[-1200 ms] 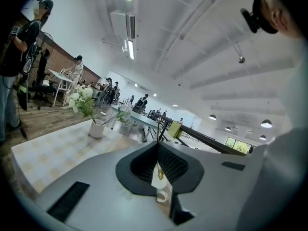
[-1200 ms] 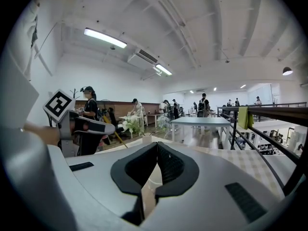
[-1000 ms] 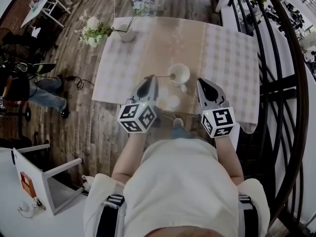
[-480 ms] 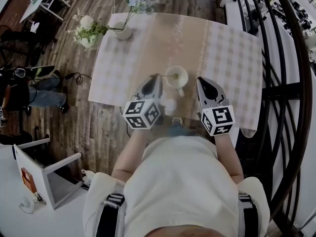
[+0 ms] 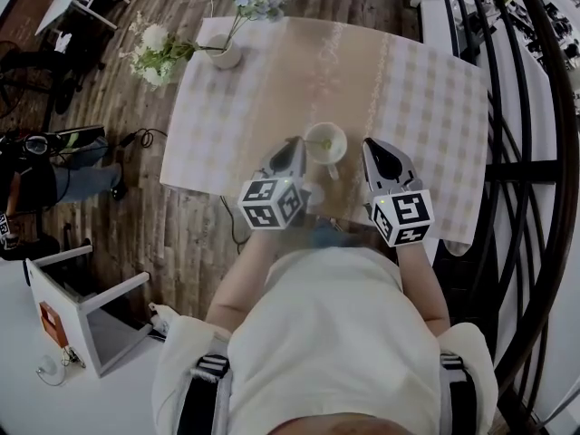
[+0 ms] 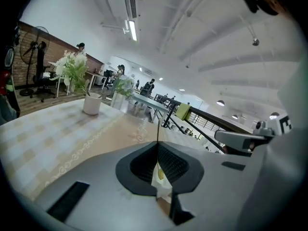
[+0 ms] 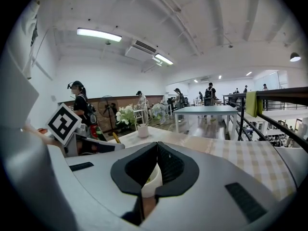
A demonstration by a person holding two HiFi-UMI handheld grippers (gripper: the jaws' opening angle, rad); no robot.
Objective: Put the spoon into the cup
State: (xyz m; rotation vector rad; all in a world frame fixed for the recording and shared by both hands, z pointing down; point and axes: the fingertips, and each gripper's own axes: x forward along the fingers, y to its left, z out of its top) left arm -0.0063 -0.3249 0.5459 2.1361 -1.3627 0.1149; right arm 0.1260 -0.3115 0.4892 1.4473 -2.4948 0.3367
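Note:
A white cup (image 5: 337, 134) stands on the checked tablecloth (image 5: 426, 107), near the table's front edge. My left gripper (image 5: 294, 145) is just left of the cup, shut on the thin handle of the spoon (image 5: 317, 143). The spoon's yellowish bowl lies inside the cup's mouth. In the left gripper view the handle (image 6: 158, 129) rises from the closed tips (image 6: 158, 142), and the cup (image 6: 162, 189) shows below them. My right gripper (image 5: 372, 146) hovers to the right of the cup, shut and holding nothing. Its own view has the cup (image 7: 153, 182) showing under the closed tips (image 7: 156, 144).
A white vase of flowers (image 5: 225, 54) stands at the table's far left corner, also in the left gripper view (image 6: 91, 104). A dark curved railing (image 5: 535, 152) runs along the right. A white stool (image 5: 86, 311) and a seated person (image 5: 41, 166) are on the floor to the left.
My left gripper has moved right up to the cup, carrying the spoon's bowl from over the rim into the cup's mouth. The right gripper has stayed beside the cup.

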